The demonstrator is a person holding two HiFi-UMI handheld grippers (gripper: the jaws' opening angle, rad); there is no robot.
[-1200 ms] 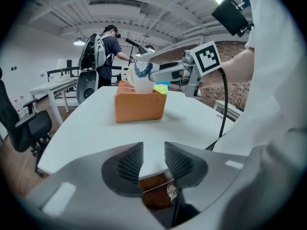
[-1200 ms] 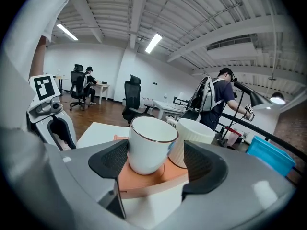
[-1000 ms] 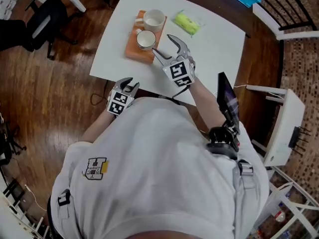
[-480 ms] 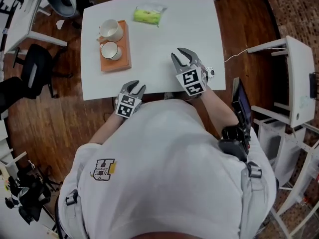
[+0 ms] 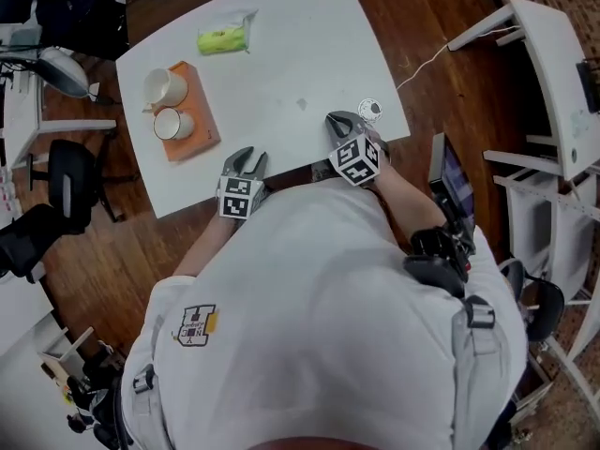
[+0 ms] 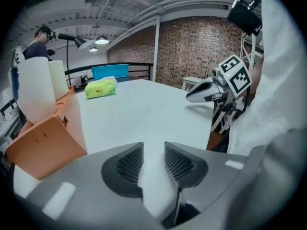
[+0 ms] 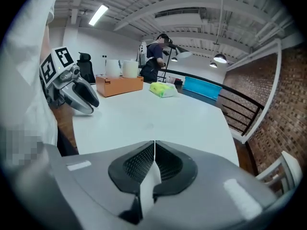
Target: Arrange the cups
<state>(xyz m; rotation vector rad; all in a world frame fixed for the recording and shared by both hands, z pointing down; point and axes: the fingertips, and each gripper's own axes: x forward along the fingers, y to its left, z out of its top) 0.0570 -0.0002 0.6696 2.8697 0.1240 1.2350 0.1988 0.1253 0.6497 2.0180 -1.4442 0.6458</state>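
Two white cups (image 5: 165, 86) (image 5: 173, 124) stand on an orange tray (image 5: 204, 131) at the table's left side. The left gripper view shows the cups (image 6: 33, 87) and the tray (image 6: 45, 140) close by on its left. My left gripper (image 5: 247, 156) (image 6: 153, 145) hovers at the table's near edge, right of the tray, slightly open with nothing between its jaws. My right gripper (image 5: 335, 117) (image 7: 154, 143) is over the near edge further right. Its jaws have just been closing and now stand shut on nothing. Neither gripper touches a cup.
A green packet (image 5: 223, 38) lies at the far side of the white table (image 5: 281, 73). A small round object (image 5: 371, 110) sits near the right gripper. A white side table (image 5: 553, 54) stands to the right, and chairs (image 5: 66, 181) to the left. A person (image 7: 156, 51) stands in the background.
Both grippers have drawn back toward the table's near edge. The right gripper's jaws went from wide open to shut. The head view has swung, so the tray now sits further left.
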